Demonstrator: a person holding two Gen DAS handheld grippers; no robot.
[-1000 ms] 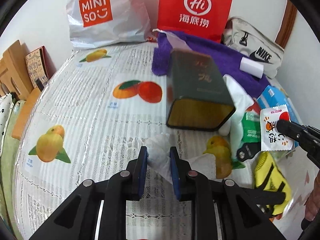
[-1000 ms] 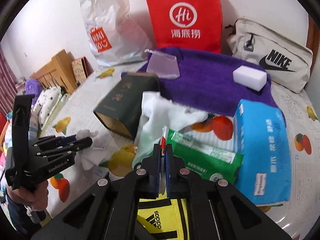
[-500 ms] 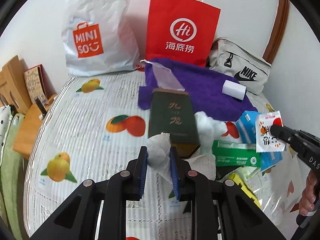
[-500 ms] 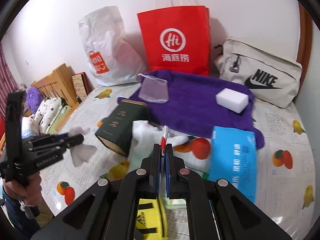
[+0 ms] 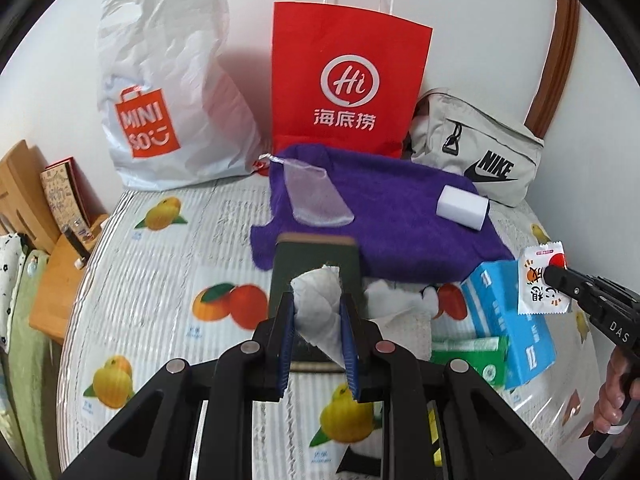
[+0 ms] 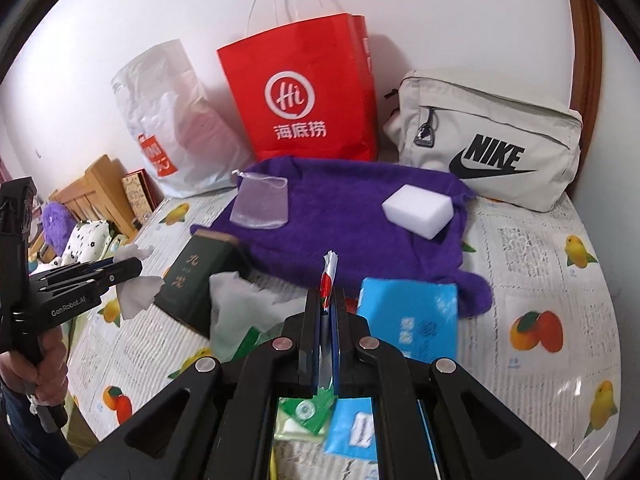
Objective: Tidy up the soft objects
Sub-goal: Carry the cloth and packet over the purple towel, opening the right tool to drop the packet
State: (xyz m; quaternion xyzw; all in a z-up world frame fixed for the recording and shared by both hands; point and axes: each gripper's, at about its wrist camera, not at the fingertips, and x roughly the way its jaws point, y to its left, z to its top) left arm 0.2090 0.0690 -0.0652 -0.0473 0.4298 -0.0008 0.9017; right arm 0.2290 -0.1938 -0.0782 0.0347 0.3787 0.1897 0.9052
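My left gripper (image 5: 318,312) is shut on a crumpled white tissue (image 5: 318,300) and holds it above the table; it also shows in the right wrist view (image 6: 136,284). My right gripper (image 6: 327,300) is shut on a small white and red sachet (image 6: 328,270), seen flat in the left wrist view (image 5: 540,278). A purple towel (image 5: 392,216) lies at the back with a white sponge (image 5: 462,206) and a clear mesh pouch (image 5: 314,196) on it. A white cloth (image 6: 236,304) lies beside a dark green tin (image 6: 198,274).
A red paper bag (image 5: 348,80), a white Miniso bag (image 5: 168,92) and a beige Nike bag (image 5: 476,152) stand against the wall. A blue tissue pack (image 6: 412,320) and a green wipes pack (image 5: 468,356) lie at the right. Wooden furniture (image 5: 24,196) stands left of the table.
Both grippers have risen and pulled back with their loads, so more of the wall and bags shows. The tissue and sachet stay gripped.
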